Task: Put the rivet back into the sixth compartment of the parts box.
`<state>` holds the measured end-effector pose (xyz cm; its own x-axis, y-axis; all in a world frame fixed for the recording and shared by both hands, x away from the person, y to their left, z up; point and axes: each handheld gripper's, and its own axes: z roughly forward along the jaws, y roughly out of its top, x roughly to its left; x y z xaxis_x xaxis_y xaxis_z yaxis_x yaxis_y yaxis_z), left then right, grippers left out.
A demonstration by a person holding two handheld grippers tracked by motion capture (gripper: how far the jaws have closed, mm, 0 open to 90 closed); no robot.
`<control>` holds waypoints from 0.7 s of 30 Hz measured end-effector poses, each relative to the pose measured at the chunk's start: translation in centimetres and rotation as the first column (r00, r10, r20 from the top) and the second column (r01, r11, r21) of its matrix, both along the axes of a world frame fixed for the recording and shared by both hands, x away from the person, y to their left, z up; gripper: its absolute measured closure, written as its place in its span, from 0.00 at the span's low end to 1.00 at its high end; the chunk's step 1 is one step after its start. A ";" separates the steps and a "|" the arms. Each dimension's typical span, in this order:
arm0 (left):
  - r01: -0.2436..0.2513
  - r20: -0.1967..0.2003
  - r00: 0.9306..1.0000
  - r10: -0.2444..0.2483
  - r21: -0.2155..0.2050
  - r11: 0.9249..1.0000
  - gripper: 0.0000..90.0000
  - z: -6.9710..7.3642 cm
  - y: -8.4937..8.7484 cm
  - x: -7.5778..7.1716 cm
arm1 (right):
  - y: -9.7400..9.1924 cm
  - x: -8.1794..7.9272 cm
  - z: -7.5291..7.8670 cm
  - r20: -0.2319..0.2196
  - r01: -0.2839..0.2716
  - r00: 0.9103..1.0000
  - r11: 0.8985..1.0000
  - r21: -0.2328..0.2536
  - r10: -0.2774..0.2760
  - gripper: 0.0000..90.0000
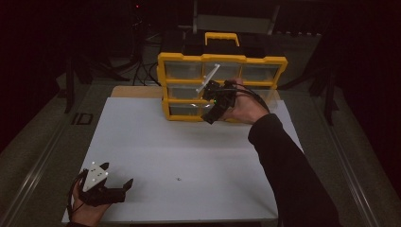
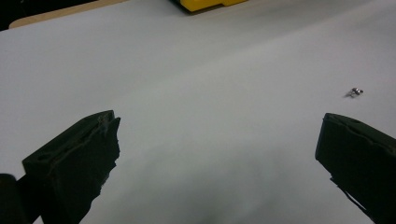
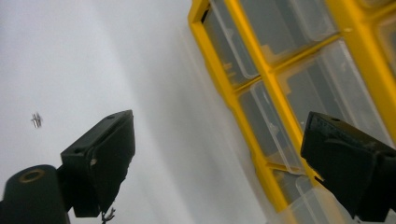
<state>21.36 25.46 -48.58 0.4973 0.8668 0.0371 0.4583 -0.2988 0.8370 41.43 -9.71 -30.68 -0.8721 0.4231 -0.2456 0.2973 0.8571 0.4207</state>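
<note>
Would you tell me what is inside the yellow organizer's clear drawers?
The yellow organizer has clear drawers that look empty; the right hand and right gripper cover some.

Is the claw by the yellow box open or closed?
Open. In the right gripper view, the right gripper has its two black jaws far apart with nothing between them, beside the yellow-framed organizer box with clear plastic drawers.

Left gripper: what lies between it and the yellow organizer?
In the high view, bare white board separates the left gripper from the yellow organizer; a small metal piece lies off to its right.
</note>
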 end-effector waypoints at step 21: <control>0.002 0.001 1.000 -0.002 0.001 1.000 0.00 0.0 0.0 0.0 | 4.1 -2.6 -3.5 -0.038 -0.116 0.993 0.993 -0.019 0.115 0.11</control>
